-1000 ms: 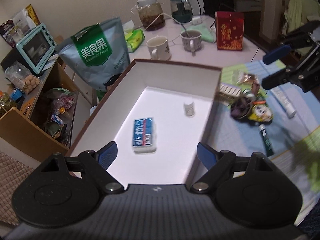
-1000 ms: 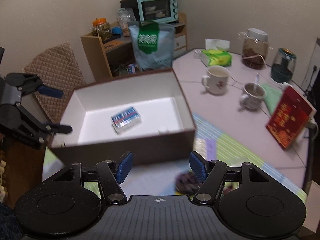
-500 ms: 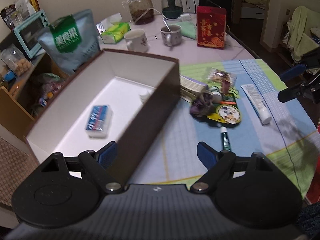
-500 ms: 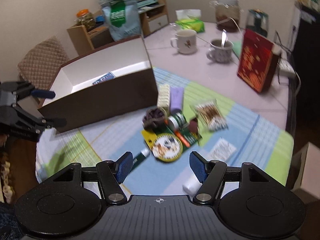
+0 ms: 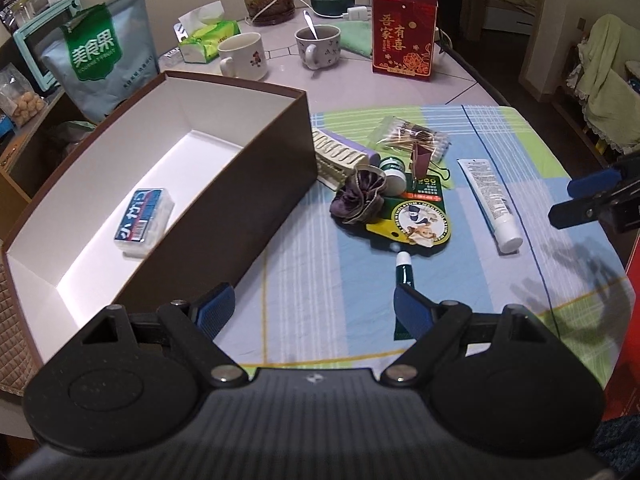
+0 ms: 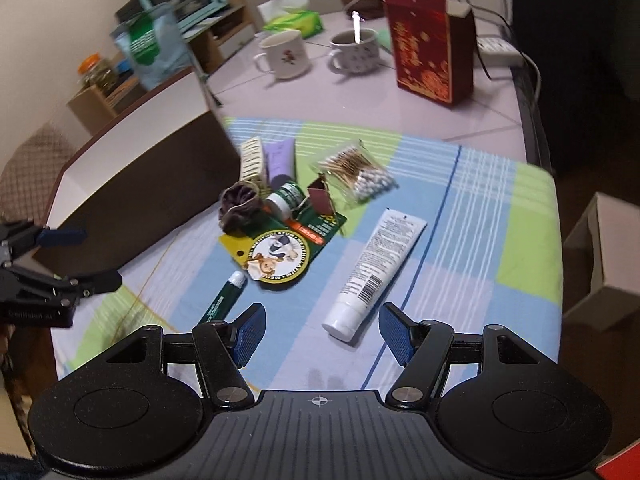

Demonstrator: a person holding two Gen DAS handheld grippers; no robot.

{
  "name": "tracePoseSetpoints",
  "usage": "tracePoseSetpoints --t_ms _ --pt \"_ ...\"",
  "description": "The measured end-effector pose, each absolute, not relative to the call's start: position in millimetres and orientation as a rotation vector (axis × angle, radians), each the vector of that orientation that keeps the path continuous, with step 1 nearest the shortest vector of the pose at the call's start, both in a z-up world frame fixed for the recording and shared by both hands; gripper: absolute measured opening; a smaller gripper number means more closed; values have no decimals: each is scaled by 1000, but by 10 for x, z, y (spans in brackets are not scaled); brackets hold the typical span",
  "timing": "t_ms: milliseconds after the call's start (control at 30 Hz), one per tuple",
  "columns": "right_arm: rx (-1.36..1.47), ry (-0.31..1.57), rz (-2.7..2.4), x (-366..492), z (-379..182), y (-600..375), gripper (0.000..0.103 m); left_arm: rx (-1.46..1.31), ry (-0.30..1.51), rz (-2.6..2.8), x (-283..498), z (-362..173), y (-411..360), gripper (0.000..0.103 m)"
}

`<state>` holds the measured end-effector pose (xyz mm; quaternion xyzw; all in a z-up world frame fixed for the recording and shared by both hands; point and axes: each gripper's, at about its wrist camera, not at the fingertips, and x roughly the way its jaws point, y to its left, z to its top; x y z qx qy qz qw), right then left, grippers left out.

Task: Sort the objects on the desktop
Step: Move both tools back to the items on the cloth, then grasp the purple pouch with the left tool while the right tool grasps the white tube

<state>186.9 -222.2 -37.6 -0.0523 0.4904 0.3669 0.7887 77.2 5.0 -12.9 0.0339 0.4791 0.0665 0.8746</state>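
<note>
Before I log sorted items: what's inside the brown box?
Inside the brown box, one blue-labelled packet lies on the white floor. The near wall hides the floor strip behind it.

Two mugs [image 5: 243, 56] [image 5: 318, 47], three tubes [image 5: 491, 198] [image 5: 404, 271] [image 6: 279, 155], one brown box [image 5: 248, 196], one scrunchie [image 5: 358, 196]

Both wrist cameras look down from above the table's near edge; both see the brown box [image 5: 240, 184] and the white tube [image 6: 376, 272].
</note>
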Motion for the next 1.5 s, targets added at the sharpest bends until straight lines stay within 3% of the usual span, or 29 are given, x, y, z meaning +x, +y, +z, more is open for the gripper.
tracePoseSetpoints --t_ms 533,900,933,967,1000,1300,1500 --pt "-71 1162 638 2222 -801 -2040 66 70 1047 99 1244 -449 70 84" --pt "-147 1136 576 2327 -1022 -1866 65 49 1072 61 1484 -695 110 83" --pt "-162 1128 577 2321 -1039 -1850 63 47 1072 56 1507 -714 107 83" --pt "-177 1122 578 2315 -1057 -1833 40 45 1072 53 1531 -731 105 83" --pt "-181 1124 583 2314 -1077 -1827 37 43 1072 49 1558 -750 102 83" --pt "-171 1148 600 2315 -1141 -1881 31 43 1016 19 1800 -818 68 78" --pt "-143 1160 594 2354 -1137 -1900 31 63 1009 11 1998 -952 61 67"
